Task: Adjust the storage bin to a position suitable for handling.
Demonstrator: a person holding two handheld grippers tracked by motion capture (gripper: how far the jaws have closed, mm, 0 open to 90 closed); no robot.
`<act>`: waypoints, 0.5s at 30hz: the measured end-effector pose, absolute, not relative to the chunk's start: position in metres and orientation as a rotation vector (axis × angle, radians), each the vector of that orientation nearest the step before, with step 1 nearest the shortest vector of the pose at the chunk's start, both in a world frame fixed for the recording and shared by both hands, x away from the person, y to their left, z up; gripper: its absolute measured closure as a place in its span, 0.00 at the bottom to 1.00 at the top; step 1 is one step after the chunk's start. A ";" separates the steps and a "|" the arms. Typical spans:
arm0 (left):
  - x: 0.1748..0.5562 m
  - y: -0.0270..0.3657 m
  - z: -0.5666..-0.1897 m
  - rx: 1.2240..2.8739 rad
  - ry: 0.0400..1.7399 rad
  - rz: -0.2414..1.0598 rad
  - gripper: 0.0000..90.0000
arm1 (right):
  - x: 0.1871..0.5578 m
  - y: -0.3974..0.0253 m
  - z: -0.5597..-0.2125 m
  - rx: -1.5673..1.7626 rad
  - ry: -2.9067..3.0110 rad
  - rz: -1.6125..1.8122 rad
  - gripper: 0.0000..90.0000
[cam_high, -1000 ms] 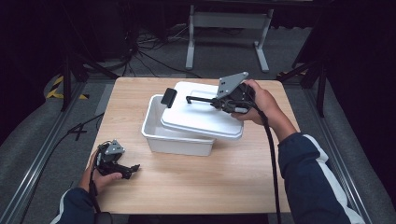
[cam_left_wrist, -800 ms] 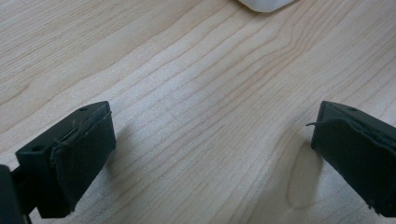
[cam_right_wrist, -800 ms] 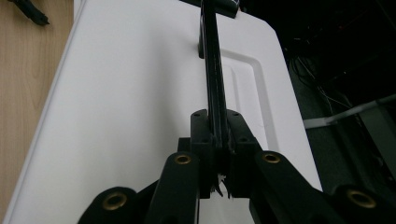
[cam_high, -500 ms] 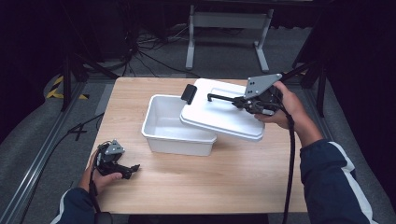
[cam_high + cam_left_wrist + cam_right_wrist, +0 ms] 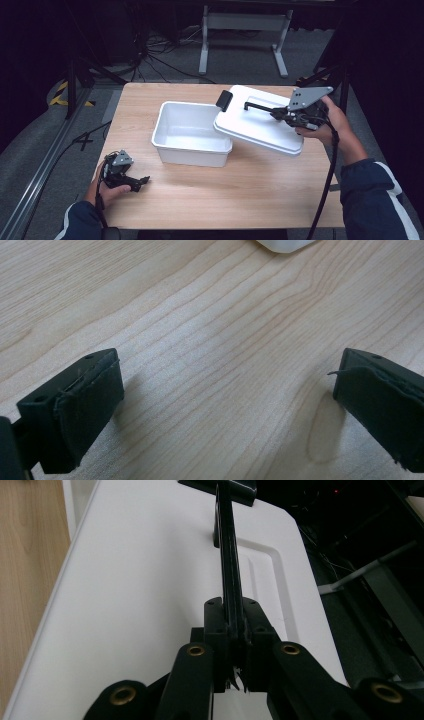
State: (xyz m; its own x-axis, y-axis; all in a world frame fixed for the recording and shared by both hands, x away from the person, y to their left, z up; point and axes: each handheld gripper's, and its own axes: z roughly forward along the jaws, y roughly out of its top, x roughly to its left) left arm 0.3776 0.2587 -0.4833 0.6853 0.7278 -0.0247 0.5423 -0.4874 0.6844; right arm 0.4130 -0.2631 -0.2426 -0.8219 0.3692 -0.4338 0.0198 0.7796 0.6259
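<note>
Room: dark studio, cables on grey carpet, wooden table [image 5: 200, 200] in the middle.

High view, box: white plastic box [image 5: 190, 132] sits open mid-table, looks empty to me.

High view, lid: white lid [image 5: 260, 125] is off the box, tilted, its left edge over the box's right rim, the rest out to the right.

High view, right gripper: my right gripper [image 5: 287, 114] has the lid by its black handle [image 5: 257, 106].

High view, left gripper: left gripper [image 5: 135, 182] parked near the table's front-left corner, well apart from the box.

Left gripper view: jaws spread wide, nothing between them but wood grain, a sliver of box [image 5: 285, 244] up top.

Right gripper view: jaws clamped tight on the handle [image 5: 229, 555], lid [image 5: 150, 605] right below.

Progress: I'd say the uncovering is basically done; what's left is setting the lid down flat somewhere and letting go.
</note>
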 end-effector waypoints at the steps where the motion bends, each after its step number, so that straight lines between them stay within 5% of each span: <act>1: 0.378 0.259 -0.483 2.214 0.969 0.352 0.00 | 0.413 -0.263 -0.243 0.289 2.419 0.842 0.94; 15: 0.377 0.259 -0.483 2.215 0.972 0.351 0.00 | 0.406 -0.312 -0.262 0.404 2.388 0.872 0.94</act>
State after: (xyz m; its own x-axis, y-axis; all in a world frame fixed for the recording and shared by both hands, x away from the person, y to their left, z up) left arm 0.3774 0.2588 -0.4831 0.6843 0.7287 -0.0252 0.5442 -0.4875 0.6828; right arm 0.4065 -0.3123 -0.2616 -0.7977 0.4506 -0.4008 0.0860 0.7429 0.6639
